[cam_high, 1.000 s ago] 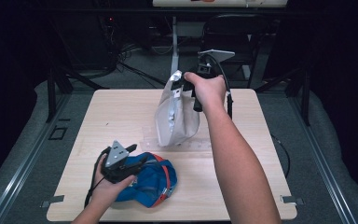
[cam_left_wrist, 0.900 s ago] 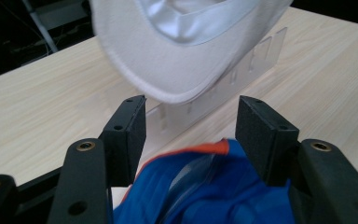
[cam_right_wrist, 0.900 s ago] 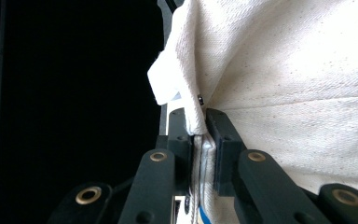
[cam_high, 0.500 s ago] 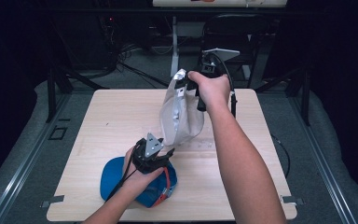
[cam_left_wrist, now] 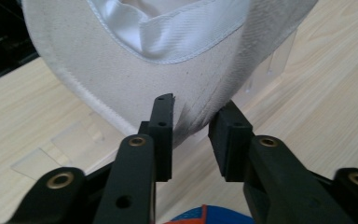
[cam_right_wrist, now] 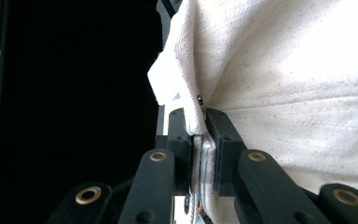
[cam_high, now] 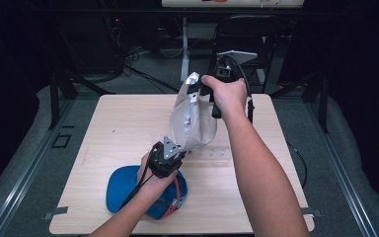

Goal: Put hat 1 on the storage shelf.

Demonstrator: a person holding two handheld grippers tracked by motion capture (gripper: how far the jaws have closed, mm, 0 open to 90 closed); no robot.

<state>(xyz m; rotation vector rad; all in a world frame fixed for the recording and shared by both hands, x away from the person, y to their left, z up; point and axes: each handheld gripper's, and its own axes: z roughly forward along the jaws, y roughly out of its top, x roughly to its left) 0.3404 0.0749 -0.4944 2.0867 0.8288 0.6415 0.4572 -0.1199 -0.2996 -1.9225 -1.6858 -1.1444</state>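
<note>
White cap (cam_high: 192,118) is held up in the air above the middle of the table (cam_high: 108,123), hanging from the right gripper (cam_high: 202,89) nearer the far edge. In the high view the left gripper (cam_high: 180,157) is seen at the cap's lowest part, and a blue cap (cam_high: 123,190) with an orange trim lies under the left hand (cam_high: 153,180) by the near edge. Some clear flat pieces (cam_high: 212,153) lie on the table just right of the left gripper. No brand or writing can be read on either cap.

In the left gripper view the jaws have just been closing, and the lower curve of the white cap (cam_left_wrist: 121,70) is set between the pads (cam_left_wrist: 162,126), creased where the left pad meets it; a gap is left at the right pad, so a firm pinch is not shown. The shiny white lining (cam_left_wrist: 154,28) inside the cap is seen here, as are the clear flat pieces (cam_left_wrist: 51,149) on the wood.

In the right gripper view the jaws are clamped tight on a folded edge of the white cap (cam_right_wrist: 284,84), with the coarse weave of the cloth (cam_right_wrist: 307,130) plain against a dark background.
</note>
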